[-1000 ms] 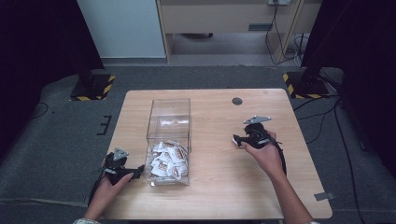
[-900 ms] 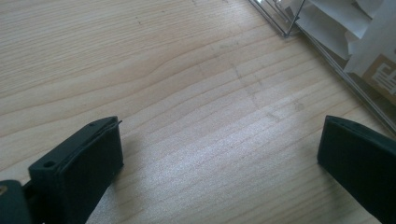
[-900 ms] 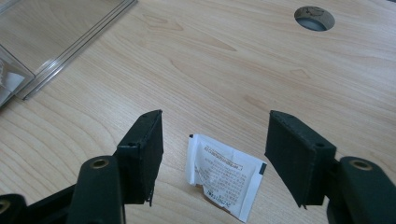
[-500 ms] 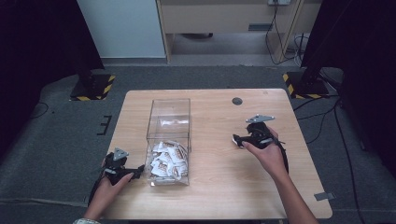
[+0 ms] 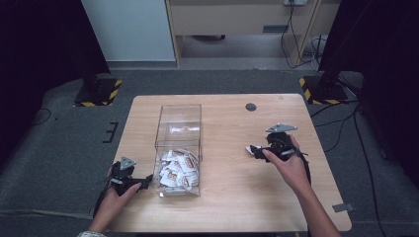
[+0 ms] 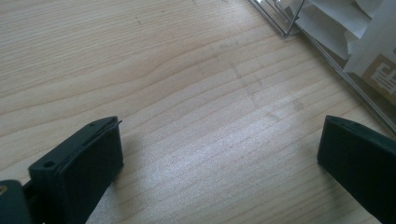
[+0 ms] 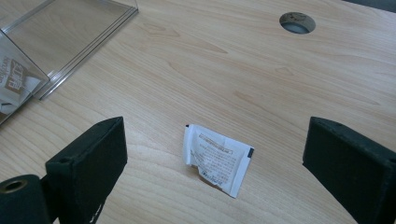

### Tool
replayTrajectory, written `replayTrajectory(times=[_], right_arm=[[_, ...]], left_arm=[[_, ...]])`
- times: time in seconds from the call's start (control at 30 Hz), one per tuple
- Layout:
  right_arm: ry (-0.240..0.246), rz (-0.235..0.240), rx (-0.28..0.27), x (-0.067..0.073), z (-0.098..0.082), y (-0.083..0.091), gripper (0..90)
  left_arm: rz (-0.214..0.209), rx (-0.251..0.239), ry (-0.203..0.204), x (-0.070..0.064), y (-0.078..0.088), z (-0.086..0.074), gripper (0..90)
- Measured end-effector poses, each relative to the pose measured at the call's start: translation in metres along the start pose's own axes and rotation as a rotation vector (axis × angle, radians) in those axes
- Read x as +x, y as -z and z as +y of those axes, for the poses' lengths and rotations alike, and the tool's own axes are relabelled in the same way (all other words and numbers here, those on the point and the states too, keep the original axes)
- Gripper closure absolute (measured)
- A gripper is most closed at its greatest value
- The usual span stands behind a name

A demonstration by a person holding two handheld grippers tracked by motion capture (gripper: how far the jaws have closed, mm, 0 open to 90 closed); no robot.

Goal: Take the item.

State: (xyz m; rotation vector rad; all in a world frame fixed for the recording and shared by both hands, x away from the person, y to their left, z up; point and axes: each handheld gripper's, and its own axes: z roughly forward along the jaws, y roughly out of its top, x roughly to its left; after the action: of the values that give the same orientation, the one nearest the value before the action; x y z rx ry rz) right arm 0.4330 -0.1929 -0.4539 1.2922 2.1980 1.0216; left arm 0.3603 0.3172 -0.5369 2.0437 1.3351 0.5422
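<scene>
A clear plastic box (image 5: 179,123) stands on the wooden table (image 5: 232,197), with several white sachets (image 5: 177,168) heaped in its near end. My left gripper (image 5: 147,180) rests just left of the box, open, with bare wood between its jaws (image 6: 220,122); the box corner (image 6: 327,51) is at the upper right of that view. My right gripper (image 5: 252,149) is at the table's right, open, and its jaws have just been opening. A single white sachet (image 7: 217,158) lies flat on the table between the jaws (image 7: 215,123), touched by neither pad.
A round cable hole (image 5: 251,106) sits in the table behind the right gripper, also in the right gripper view as a hole (image 7: 297,22). Black stands with yellow-striped feet (image 5: 96,91) flank the table on the grey floor.
The right hand has drifted slightly to the right, and the sachet now shows as a white spot at its jaw tips. The left hand has stayed put.
</scene>
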Motion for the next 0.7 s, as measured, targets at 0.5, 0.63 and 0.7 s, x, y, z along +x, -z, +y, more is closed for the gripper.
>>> replayTrajectory(times=[0.5, 0.63, 0.7], right_arm=[[-0.026, -0.024, -0.009, -0.010, -0.028, 0.022, 6.5], [-0.043, -0.028, -0.005, -0.012, -0.040, 0.026, 6.5], [-0.044, -0.032, -0.006, -0.014, -0.045, 0.027, 6.6]], left_arm=[[0.001, -0.001, 0.000, 0.000, 0.000, 0.000, 0.0], [0.001, -0.001, 0.000, 0.000, 0.000, 0.000, 0.0], [0.001, -0.001, 0.000, 0.000, 0.000, 0.000, 0.0]])
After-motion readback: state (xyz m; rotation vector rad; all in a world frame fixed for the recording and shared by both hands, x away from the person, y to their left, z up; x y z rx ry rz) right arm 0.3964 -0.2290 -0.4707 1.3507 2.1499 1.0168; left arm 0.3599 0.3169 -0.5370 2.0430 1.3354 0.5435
